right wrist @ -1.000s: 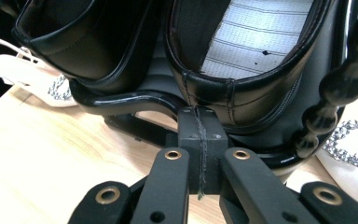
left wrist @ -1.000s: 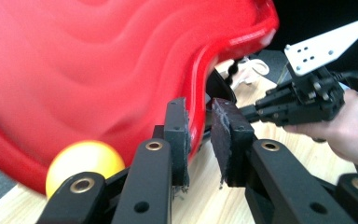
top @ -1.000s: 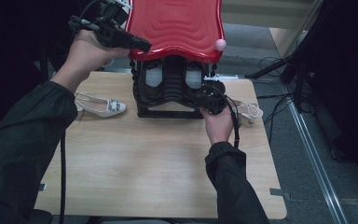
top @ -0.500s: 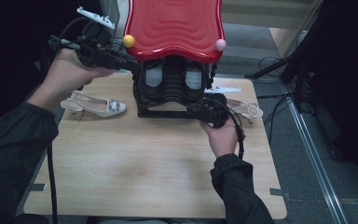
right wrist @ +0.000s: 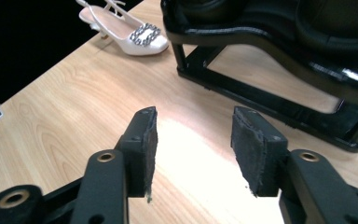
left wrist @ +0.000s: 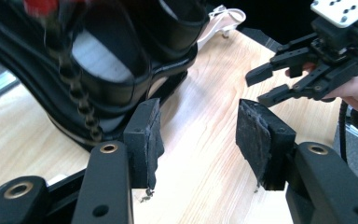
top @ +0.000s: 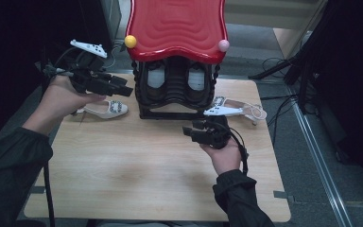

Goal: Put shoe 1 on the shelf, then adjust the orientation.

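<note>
A black shoe rack [top: 175, 90] with a wavy red top [top: 176, 26] stands at the back middle of the wooden table [top: 137, 175]. One white heeled shoe [top: 106, 109] lies to its left and another [top: 231, 110] to its right. My left gripper [top: 123, 87] hovers open at the rack's left side, above the left shoe. In the left gripper view its pads [left wrist: 144, 135] are apart and hold nothing, with the rack [left wrist: 121, 70] just ahead. My right gripper [top: 189, 132] is open in front of the rack, low over the table. The right gripper view shows the buckled shoe [right wrist: 130, 30] far off.
A yellow ball [top: 130, 41] and a pink ball [top: 223, 45] sit on the red top's front corners. Cables [top: 274, 75] run over the floor right of the table. Bare wood stretches across the front half of the table.
My left gripper came down from beside the red top to the rack's left side. My right gripper drew back from the rack's front toward the table's middle.
</note>
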{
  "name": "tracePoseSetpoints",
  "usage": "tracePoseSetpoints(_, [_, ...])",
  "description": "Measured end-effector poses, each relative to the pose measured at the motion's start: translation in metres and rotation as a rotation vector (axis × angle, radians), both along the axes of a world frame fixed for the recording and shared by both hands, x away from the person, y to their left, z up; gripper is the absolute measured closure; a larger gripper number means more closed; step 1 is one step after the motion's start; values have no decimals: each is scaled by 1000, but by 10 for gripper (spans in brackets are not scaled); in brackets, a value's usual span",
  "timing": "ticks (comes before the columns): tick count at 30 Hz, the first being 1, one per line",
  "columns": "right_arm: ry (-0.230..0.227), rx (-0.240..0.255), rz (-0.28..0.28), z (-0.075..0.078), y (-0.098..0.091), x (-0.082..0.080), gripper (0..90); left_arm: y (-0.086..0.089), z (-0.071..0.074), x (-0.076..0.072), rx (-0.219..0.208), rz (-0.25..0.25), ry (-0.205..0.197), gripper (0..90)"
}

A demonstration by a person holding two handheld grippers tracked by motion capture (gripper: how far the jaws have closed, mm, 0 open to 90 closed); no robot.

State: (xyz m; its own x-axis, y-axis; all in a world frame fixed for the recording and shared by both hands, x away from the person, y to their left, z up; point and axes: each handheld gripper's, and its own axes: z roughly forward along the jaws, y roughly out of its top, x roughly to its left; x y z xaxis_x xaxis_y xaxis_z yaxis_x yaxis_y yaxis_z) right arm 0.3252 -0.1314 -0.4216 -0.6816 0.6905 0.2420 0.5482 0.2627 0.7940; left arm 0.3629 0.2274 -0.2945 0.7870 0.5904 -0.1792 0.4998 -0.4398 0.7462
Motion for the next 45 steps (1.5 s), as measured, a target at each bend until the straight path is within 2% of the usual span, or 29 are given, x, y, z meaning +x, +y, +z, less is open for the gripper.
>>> tracePoseSetpoints(4, [2,2,5,-6,-1,-7,502,5,-11,-5,-1,4,1,527])
tracePoseSetpoints(6, [7,-15,11,-12,-1,-11,494,11,-22,-8,-10,15,9,546])
tracePoseSetpoints(7, [7,-15,11,-12,-1,-11,494,11,-22,-8,-10,15,9,558])
tracePoseSetpoints(8, [10,-26,15,-14,-1,-14,493,16,-30,-10,-15,22,18,576])
tracePoseSetpoints(12, [12,-26,21,-16,-2,-21,489,26,-48,-12,-17,33,36,656])
tracePoseSetpoints(14, [9,-26,24,-16,-3,-22,487,28,-52,-12,-15,36,34,708])
tracePoseSetpoints(15, [6,-21,29,-18,-3,-25,486,31,-60,-14,-8,46,29,737])
tracePoseSetpoints(16, [6,-21,29,-18,-3,-25,486,31,-60,-14,-8,46,29,762])
tracePoseSetpoints(17, [11,-19,33,-20,-4,-27,485,35,-69,-14,-1,51,34,783])
tracePoseSetpoints(18, [10,-18,35,-22,-5,-28,485,35,-69,-14,-1,51,34,799])
tracePoseSetpoints(20, [14,-21,33,-24,-5,-28,485,40,-82,-12,11,60,41,829])
tracePoseSetpoints(25, [8,-19,30,-26,-8,-29,485,45,-99,-9,1,72,56,888])
tracePoseSetpoints(27, [7,-13,29,-26,-8,-29,483,50,-112,-3,5,83,66,898])
tracePoseSetpoints(28, [7,-13,29,-26,-8,-29,483,50,-112,-3,5,83,66,899])
tracePoseSetpoints(30, [0,-12,30,-27,-8,-30,478,55,-126,3,4,96,75,900])
tracePoseSetpoints(33, [-5,-22,30,-28,-9,-32,475,58,-134,8,7,101,82,900])
tracePoseSetpoints(35, [-6,-28,29,-30,-9,-33,473,63,-149,15,7,123,97,900])
tracePoseSetpoints(36, [1,-26,26,-30,-9,-34,473,63,-149,15,7,123,97,900])
tracePoseSetpoints(37, [-1,-26,24,-30,-9,-35,473,67,-157,21,14,137,100,900])
tracePoseSetpoints(38, [-1,-26,24,-30,-9,-35,473,67,-157,21,14,137,100,900])
tracePoseSetpoints(43, [-11,-26,17,-31,-9,-37,473,82,-179,36,8,177,110,900])
tracePoseSetpoints(45, [-8,-33,15,-32,-8,-38,473,85,-186,41,19,194,112,900])
